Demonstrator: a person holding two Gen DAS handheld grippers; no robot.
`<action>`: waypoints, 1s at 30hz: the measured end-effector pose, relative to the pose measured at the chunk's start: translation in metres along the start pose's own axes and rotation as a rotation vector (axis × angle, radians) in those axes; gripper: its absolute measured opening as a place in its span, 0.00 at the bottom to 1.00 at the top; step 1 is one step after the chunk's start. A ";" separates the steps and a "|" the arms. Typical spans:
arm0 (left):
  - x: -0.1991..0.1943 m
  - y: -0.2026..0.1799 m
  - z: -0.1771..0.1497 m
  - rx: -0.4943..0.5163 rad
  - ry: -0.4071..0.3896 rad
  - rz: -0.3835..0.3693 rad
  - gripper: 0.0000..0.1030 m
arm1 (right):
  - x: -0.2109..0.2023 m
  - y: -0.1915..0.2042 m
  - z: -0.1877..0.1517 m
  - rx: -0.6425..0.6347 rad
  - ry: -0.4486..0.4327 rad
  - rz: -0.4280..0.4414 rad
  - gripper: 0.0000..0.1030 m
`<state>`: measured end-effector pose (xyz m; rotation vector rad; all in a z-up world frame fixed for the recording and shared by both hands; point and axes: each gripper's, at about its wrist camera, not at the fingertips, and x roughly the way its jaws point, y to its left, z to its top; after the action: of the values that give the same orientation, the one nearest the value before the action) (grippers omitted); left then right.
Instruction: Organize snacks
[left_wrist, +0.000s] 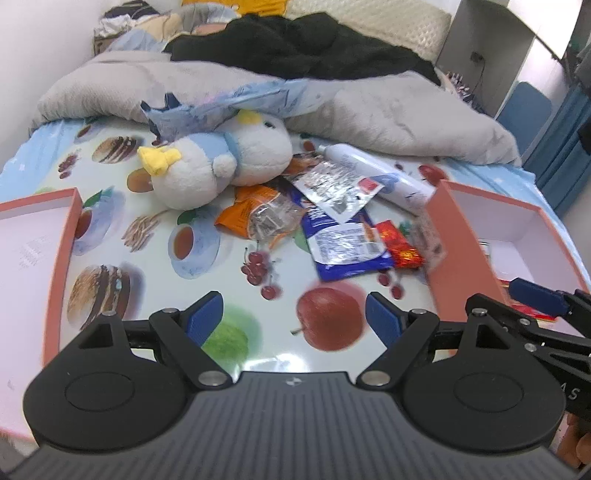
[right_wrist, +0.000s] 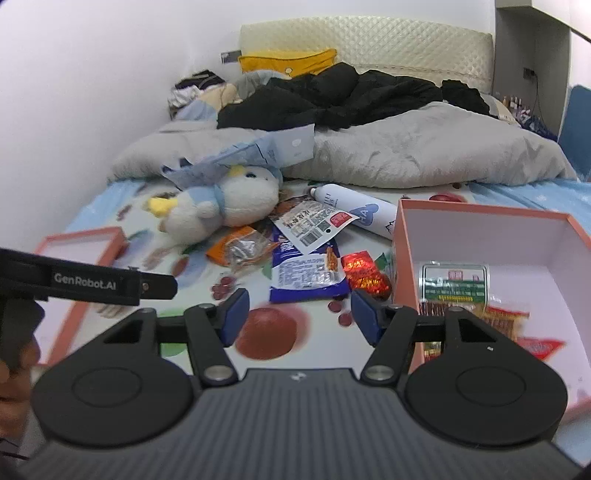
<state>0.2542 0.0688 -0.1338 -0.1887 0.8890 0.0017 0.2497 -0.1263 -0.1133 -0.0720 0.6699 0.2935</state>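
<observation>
Snack packets lie in a heap mid-bed: a blue packet (left_wrist: 347, 243) (right_wrist: 308, 275), an orange packet (left_wrist: 255, 212) (right_wrist: 236, 245), a red foil packet (left_wrist: 400, 245) (right_wrist: 364, 273) and a white-labelled packet (left_wrist: 338, 186) (right_wrist: 312, 223). A pink box (right_wrist: 400, 236) (left_wrist: 454, 240) on the right holds several snack packets (right_wrist: 454, 291). My left gripper (left_wrist: 293, 319) hangs open over the sheet, short of the heap, nothing between its fingers. My right gripper (right_wrist: 295, 315) is open too, empty, left of the pink box.
A pink box lid (left_wrist: 55, 258) (right_wrist: 86, 240) lies at the left. A plush bird (left_wrist: 218, 157) (right_wrist: 221, 199) and a white bottle (left_wrist: 376, 170) (right_wrist: 354, 210) sit behind the heap. A grey blanket (left_wrist: 388, 110) and black clothing (right_wrist: 351, 94) cover the far bed.
</observation>
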 end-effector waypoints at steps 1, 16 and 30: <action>0.009 0.003 0.004 0.001 0.009 0.000 0.85 | 0.009 0.001 0.001 -0.014 0.007 -0.012 0.60; 0.148 0.027 0.065 0.114 0.071 0.021 0.85 | 0.147 -0.009 0.014 0.012 0.142 -0.047 0.50; 0.219 0.036 0.096 0.128 0.111 -0.003 0.85 | 0.220 -0.001 0.021 -0.108 0.190 0.068 0.82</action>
<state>0.4641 0.1030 -0.2494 -0.0707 0.9959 -0.0686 0.4270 -0.0700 -0.2335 -0.1819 0.8458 0.3918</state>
